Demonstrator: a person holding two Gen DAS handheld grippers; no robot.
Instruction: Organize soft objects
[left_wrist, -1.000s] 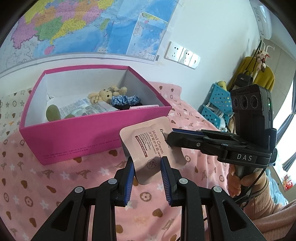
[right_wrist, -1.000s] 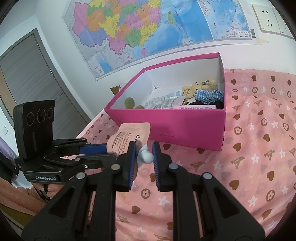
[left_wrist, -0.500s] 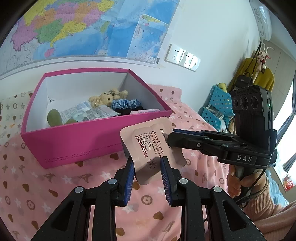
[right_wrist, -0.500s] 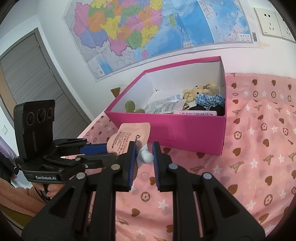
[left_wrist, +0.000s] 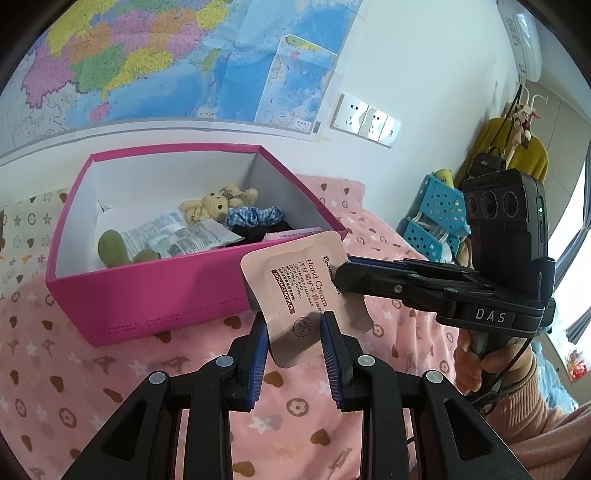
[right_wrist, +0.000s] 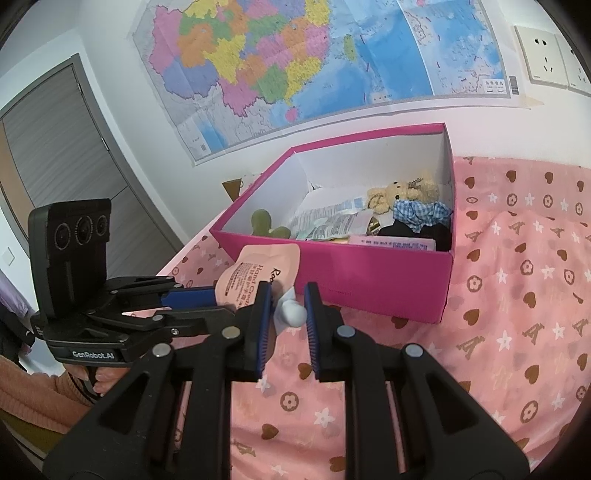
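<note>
Both tools clamped on the hand cream pouch in mid-air just in front of the pink box: left tool pinches its lower edge, right tool grips its white cap.

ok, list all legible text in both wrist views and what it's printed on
"Hand Cream": pink pouch, held in both grippers.
"ANTHEMIS NOBILIS": dark band on the same pouch.
"DAS": right gripper body, seen in the left wrist view.
"GenRobot.AI": left gripper body, seen in the right wrist view.
Too small or blurred: the pouch's script brand name and fine print, lettering on the pink box front, the wall map labels, packets inside the box.
</note>
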